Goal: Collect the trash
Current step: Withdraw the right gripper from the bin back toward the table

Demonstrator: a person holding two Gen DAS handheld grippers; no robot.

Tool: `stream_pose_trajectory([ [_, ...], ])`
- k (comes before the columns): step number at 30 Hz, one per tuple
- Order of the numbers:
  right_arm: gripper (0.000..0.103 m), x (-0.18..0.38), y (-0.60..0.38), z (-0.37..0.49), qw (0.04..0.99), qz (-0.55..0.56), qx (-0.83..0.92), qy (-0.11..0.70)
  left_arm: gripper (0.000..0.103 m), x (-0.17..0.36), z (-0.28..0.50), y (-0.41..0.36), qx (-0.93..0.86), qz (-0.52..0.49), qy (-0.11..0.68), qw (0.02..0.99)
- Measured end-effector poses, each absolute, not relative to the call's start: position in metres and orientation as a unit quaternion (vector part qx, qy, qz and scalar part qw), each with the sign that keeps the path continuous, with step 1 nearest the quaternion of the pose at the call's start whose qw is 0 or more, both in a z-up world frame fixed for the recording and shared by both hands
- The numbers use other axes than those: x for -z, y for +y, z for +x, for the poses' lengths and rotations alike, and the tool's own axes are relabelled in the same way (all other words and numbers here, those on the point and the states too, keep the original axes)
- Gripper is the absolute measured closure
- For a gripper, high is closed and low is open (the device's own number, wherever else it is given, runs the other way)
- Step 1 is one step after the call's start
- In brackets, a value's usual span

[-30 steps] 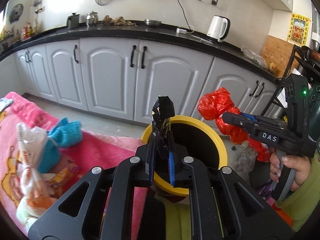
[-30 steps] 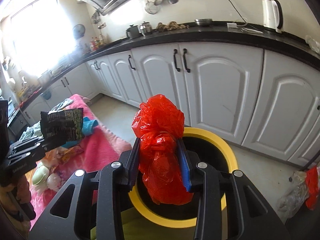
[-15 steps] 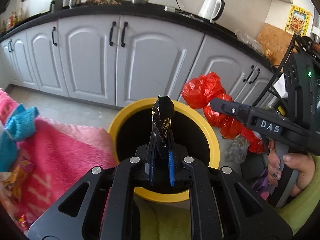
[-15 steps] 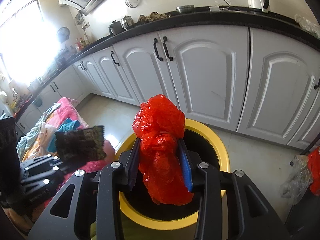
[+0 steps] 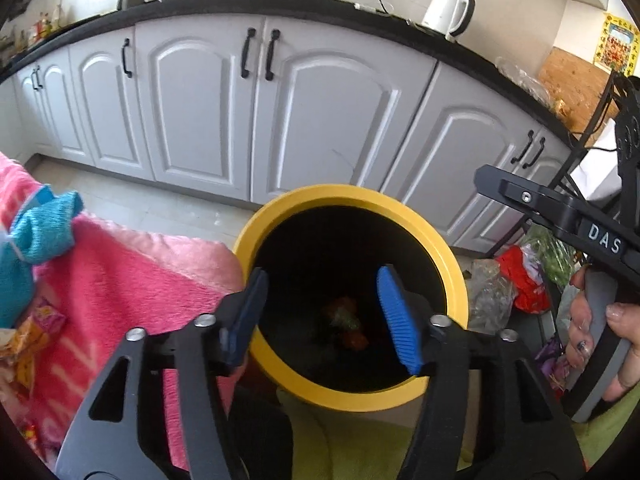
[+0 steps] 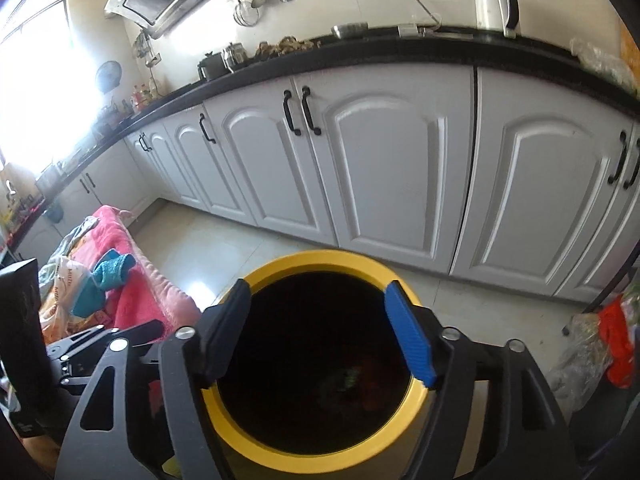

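Both grippers, left (image 5: 320, 316) and right (image 6: 318, 332), over the bin (image 5: 444, 256), jaws opening, nothing between; spread fully, then lift clear of the rim

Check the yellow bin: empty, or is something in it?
Not empty. The yellow bin holds reddish and green scraps at its dark bottom; how full, cannot tell.
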State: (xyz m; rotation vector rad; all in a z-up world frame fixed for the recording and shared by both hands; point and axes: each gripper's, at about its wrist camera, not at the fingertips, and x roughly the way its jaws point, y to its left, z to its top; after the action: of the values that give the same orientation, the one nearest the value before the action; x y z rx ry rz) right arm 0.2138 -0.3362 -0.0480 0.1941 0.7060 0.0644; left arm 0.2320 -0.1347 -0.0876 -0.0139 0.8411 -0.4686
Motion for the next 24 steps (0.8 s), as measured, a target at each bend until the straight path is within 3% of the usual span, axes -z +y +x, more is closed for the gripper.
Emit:
stream_pose_trajectory([
  [11,0.016,0.020,-0.303,0.194,0.950,0.043,-0.051,0.305,0.019,0.053,0.213,-0.091,0.174,-0.027,0.370,0.912],
  [24,0.012,-0.005,-0.270,0.173,0.959,0.005,-0.081,0.273,0.011,0.025,0.189,-0.038,0.131,-0.065,0.340,0.929],
])
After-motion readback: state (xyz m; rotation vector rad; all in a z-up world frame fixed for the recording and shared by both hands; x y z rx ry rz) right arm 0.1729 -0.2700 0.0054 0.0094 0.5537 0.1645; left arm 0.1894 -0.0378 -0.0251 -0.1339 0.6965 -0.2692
